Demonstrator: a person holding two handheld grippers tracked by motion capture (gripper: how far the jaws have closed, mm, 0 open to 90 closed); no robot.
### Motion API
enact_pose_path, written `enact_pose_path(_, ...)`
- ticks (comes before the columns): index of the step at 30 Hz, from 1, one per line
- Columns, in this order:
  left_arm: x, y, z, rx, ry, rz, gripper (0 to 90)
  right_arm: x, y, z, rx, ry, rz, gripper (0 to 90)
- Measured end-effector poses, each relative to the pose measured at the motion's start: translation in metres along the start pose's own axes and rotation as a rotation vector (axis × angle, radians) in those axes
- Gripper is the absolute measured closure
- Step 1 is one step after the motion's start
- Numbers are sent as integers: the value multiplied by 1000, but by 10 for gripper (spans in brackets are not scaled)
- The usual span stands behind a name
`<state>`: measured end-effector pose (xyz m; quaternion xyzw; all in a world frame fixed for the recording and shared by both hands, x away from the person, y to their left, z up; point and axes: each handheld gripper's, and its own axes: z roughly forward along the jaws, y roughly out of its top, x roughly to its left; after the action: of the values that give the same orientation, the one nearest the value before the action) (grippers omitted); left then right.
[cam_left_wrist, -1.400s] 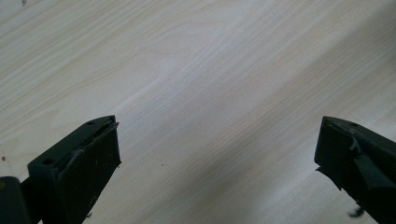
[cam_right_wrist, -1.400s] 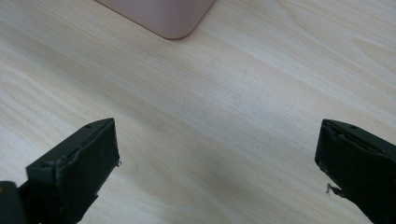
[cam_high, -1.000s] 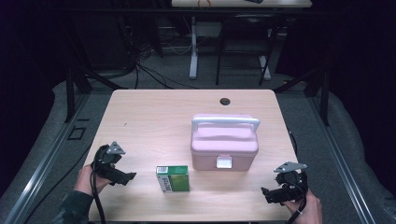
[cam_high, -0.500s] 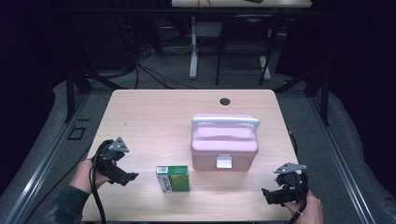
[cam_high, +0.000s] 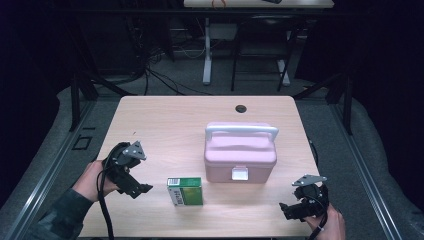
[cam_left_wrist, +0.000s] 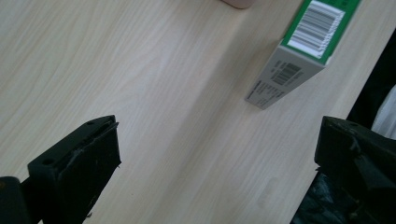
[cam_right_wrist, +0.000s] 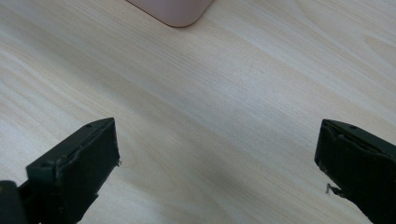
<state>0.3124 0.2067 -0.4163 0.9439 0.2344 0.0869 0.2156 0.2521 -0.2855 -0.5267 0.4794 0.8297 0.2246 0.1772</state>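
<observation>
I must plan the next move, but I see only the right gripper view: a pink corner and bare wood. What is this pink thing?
Observer: It is a pink box with a white handle on top.
Operator: Is anything else near it?
Observer: Yes, a green carton lies flat in front of the box and to its left, not touching it.
Operator: Which tool is closer to that carton?
Observer: The left tool. It is beside the carton, with its jaws open and empty.

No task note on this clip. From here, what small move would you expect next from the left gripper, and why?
Probably a short advance toward the green box. The left gripper is open and holds nothing, with the box lying flat just ahead of its jaws, apart from them. The pink case sits shut farther off, so the box looks like the nearer target.
</observation>
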Motion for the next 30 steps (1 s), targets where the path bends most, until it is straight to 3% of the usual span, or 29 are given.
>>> enact_pose_path(5, -6, 13, -2, 31, -11, 47, 1, 0, 0, 0, -2, -3, -4, 0)
enact_pose_path(12, -17, 38, 1, 81, -32, 143, 1, 0, 0, 0, 6, 3, -5, 0)
enact_pose_path(19, -30, 63, 19, 169, -50, 242, 1, 0, 0, 1, 10, 6, -5, 0)
enact_pose_path(30, -47, 83, 46, 253, -91, 334, 2, 0, 0, 2, 17, 15, -8, 0)
